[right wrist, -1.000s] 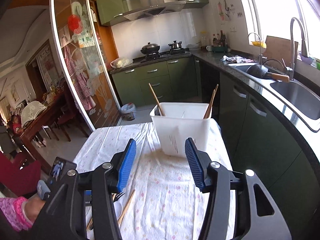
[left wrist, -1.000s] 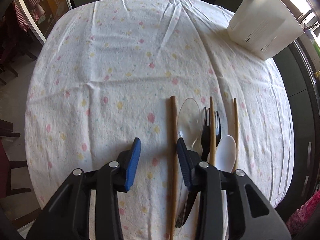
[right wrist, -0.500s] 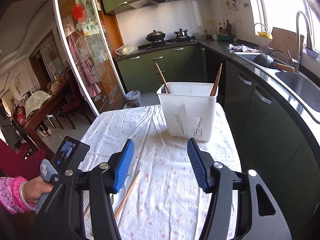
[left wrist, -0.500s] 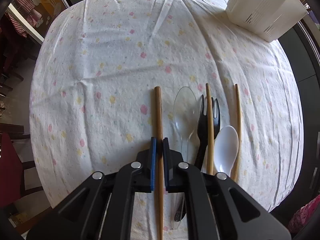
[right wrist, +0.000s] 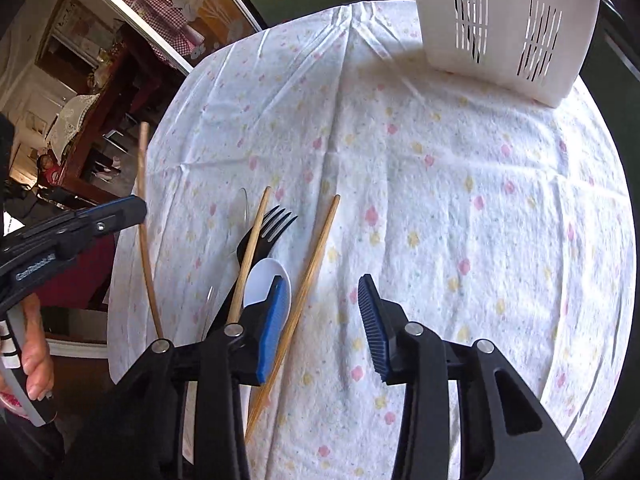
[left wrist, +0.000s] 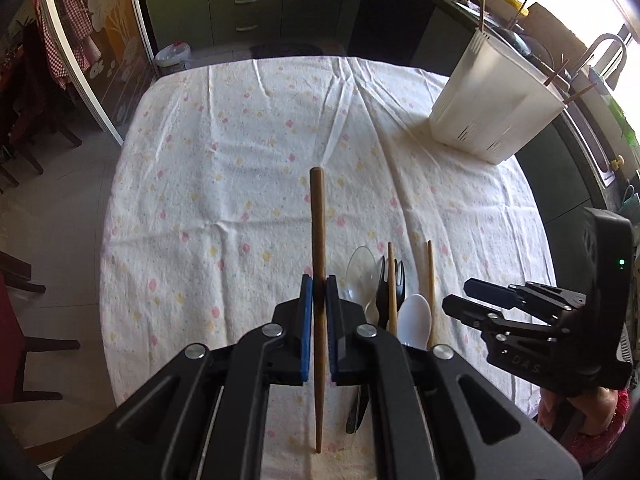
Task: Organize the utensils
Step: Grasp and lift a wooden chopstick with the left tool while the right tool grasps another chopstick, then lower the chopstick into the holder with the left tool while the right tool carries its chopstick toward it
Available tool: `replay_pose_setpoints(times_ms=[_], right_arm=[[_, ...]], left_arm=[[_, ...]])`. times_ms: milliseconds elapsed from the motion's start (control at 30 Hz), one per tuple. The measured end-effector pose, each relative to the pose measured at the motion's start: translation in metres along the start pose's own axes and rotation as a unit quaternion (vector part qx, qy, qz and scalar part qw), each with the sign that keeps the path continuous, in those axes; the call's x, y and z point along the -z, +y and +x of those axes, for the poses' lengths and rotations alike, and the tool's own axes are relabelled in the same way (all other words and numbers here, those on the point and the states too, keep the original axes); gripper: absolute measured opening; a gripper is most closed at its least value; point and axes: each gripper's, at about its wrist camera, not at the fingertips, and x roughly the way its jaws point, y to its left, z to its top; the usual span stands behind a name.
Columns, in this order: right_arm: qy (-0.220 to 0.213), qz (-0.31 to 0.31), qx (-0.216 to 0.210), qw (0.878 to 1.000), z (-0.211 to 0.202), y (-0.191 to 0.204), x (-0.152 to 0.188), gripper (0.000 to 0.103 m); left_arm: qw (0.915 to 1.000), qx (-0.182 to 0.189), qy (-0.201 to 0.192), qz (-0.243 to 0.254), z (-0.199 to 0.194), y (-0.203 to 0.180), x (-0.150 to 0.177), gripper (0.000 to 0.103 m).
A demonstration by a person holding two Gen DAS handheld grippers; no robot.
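Your left gripper is clamped on a dark brown wooden chopstick, which runs up the centre of the left wrist view, lifted off the white floral tablecloth. Your right gripper has its blue pads apart and closing, with only cloth between them; a light bamboo chopstick lies just beside the left pad, at lower centre of the right wrist view.

The other utensils lie together just left of that chopstick: a white plastic spoon, a black plastic fork with a second light bamboo chopstick lying across it, and a clear plastic spoon at the pile's left edge.

The white slotted plastic utensil holder stands at the upper right of both views, well apart from the pile, with thin sticks poking out of its top in the left wrist view.
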Motion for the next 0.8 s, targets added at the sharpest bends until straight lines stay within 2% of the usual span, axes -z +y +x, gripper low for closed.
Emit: replay_pose_setpoints(times_ms=[167,367,467,500,567,633,733,800], right_arm=[[0.026,0.005,0.044,0.999,0.017,0.008,-0.018,0.039],[0.055,-0.012,0.121,0.991,0.037,0.031,-0.034,0.027],[0.069,-0.022,0.158,0.985,0.045,0.044,-0.039,0.026],[0.075,-0.021,0.157,0.984,0.047,0.048,-0.042,0.019],[0.086,-0.020,0.163,0.983,0.051,0.053,-0.047,0.012],[0.090,-0.027,0.177,0.980,0.054,0.060,-0.051,0.011],[0.085,-0.015,0.168,0.982,0.057,0.066,-0.058,0.007],[0.060,-0.008,0.157,0.986,0.045,0.064,-0.061,0.006]], left_arm=[[0.9973,-0.003,-0.074,0.007,-0.046,0.004,-0.001,0.006],[0.9923,0.006,-0.123,0.006,-0.081,0.007,-0.003,0.006],[0.9913,0.013,-0.131,0.003,-0.088,0.011,-0.003,0.006],[0.9910,0.014,-0.133,0.004,-0.090,0.012,-0.003,0.006],[0.9908,0.016,-0.135,0.006,-0.093,0.014,-0.002,0.006],[0.9908,0.020,-0.133,0.009,-0.094,0.014,-0.002,0.006],[0.9906,0.028,-0.133,0.014,-0.095,0.011,-0.003,0.006],[0.9902,0.035,-0.134,0.018,-0.097,0.008,-0.004,0.006]])
